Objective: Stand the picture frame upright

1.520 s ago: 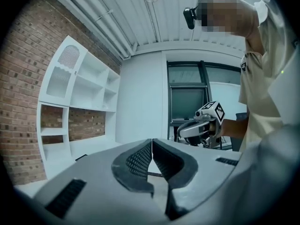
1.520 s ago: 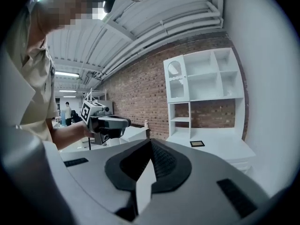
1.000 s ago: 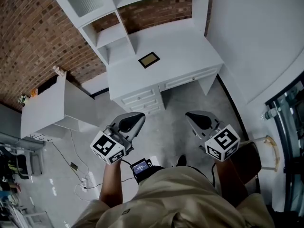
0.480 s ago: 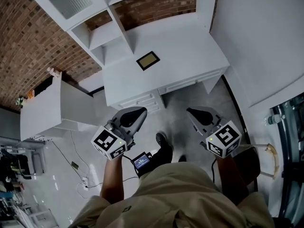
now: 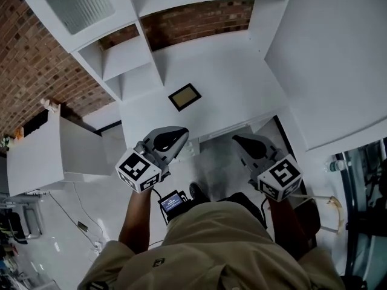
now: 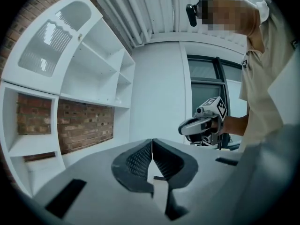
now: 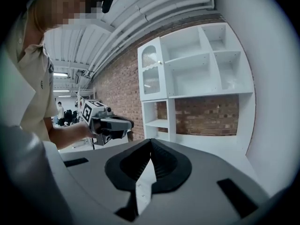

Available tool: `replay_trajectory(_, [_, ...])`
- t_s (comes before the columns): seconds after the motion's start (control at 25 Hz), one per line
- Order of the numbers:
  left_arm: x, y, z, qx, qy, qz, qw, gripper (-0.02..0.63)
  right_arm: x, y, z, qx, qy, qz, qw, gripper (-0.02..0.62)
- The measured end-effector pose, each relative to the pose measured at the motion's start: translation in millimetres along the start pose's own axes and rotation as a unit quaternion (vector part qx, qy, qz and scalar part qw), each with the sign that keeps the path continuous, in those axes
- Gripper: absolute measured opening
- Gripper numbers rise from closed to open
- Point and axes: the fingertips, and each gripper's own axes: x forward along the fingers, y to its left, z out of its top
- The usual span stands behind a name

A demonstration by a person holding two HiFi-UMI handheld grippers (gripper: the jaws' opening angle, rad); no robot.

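A small dark picture frame [image 5: 184, 96] with a tan inside lies flat on the white desk [image 5: 242, 77] in the head view. My left gripper [image 5: 180, 134] hovers at the desk's near edge, just below the frame, shut with nothing in it. My right gripper [image 5: 237, 140] hangs to its right at the same height, also shut and empty. In the left gripper view the jaws [image 6: 152, 142] meet tip to tip, and the right gripper [image 6: 199, 124] shows beyond. In the right gripper view the jaws [image 7: 150, 142] are pressed together, with the left gripper [image 7: 108, 122] off to the left. The frame is hidden in both gripper views.
White shelving [image 5: 121, 56] with a brick back wall rises behind the desk. A low white cabinet [image 5: 36, 156] stands at the left. A white wall [image 5: 338, 53] closes the right side. Cables [image 5: 72, 222] lie on the floor, and a small screen [image 5: 173, 202] hangs at the person's waist.
The person has walked up to the desk: it and the frame now sit nearer and lower in the head view. Both grippers stay shut, now at the desk's front edge.
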Motion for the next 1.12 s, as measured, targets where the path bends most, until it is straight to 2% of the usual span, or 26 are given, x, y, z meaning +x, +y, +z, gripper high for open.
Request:
replay_trajectory(0.24, [-2.6, 62.2, -5.0, -0.025, -0.006, 0.018, 0.9995, 0.012, 53.5, -22.5, 4.6, 0.004, 0.021, 0.007, 1.0, 0.003])
replay_trajectory(0.52, [12.3, 122.2, -27.9, -0.045, 0.021, 0.048, 0.9976, 0.012, 117.9, -65.8, -4.6, 0.016, 0.034, 0.034, 0.999, 0.005])
replay_trajectory(0.76, [34.6, 181.6, -38.7, -0.062, 0.046, 0.08, 0.9938, 0.012, 177.8, -115.6, -9.0, 0.006, 0.056, 0.064, 0.996, 0.005])
replay_trajectory(0.88, [52.8, 221.5, -60.4, -0.073, 0.065, 0.091, 0.991, 0.012, 211.2, -144.0, -22.0, 0.012, 0.075, 0.079, 0.994, 0.005])
replay_trajectory(1.12, [89.4, 297.8, -135.5, -0.126, 0.101, 0.114, 0.9802, 0.012, 290.4, -197.2, -66.8, 0.011, 0.126, 0.111, 0.986, 0.006])
